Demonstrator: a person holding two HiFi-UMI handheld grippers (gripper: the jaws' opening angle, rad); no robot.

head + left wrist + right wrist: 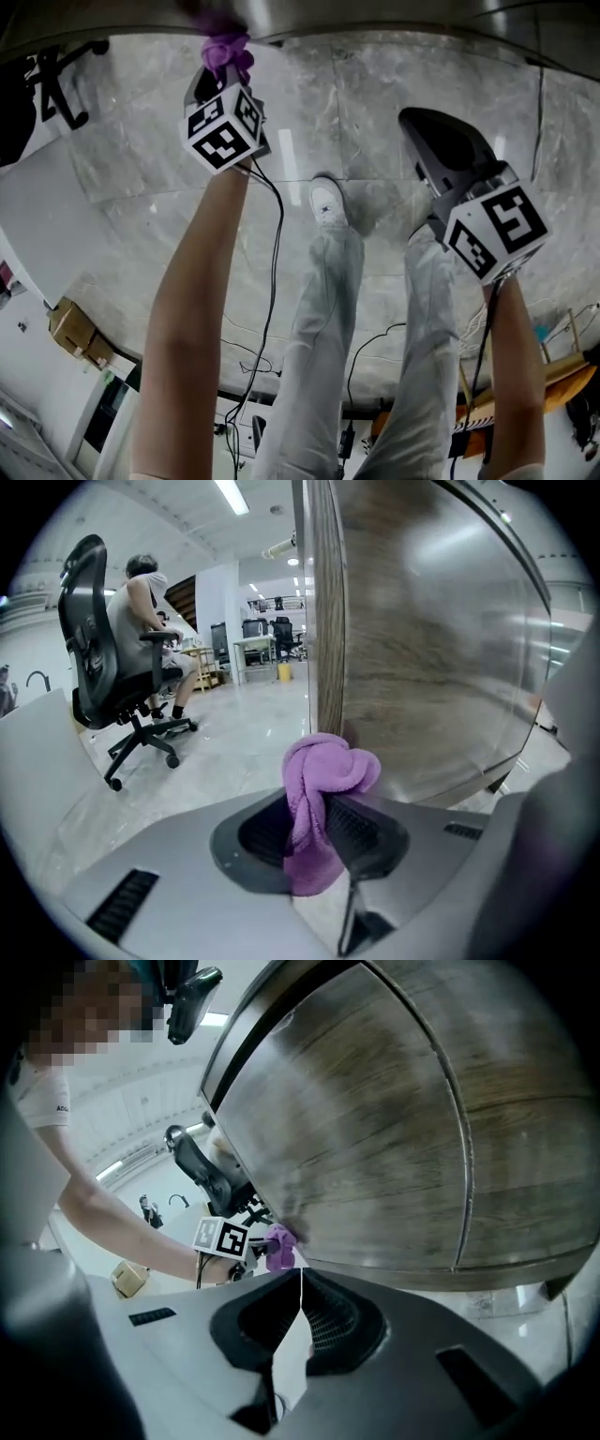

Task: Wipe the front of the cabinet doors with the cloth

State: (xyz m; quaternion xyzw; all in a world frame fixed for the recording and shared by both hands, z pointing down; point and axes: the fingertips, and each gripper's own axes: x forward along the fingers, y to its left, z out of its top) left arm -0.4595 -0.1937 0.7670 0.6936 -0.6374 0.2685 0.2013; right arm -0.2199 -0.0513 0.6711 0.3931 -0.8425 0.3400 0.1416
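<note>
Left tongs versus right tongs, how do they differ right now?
The left tongs are shut on the purple cloth; the right tongs are shut on nothing. The left tongs hold the cloth up at the cabinet door, near its lower corner; the right tongs hang back from the door, touching nothing. Shared: both are grey and point toward the wooden door.

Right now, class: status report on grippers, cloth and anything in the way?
Left gripper shut on purple cloth, at cabinet door's lower edge. Right gripper shut, empty, off the door. No obstruction seen.
</note>
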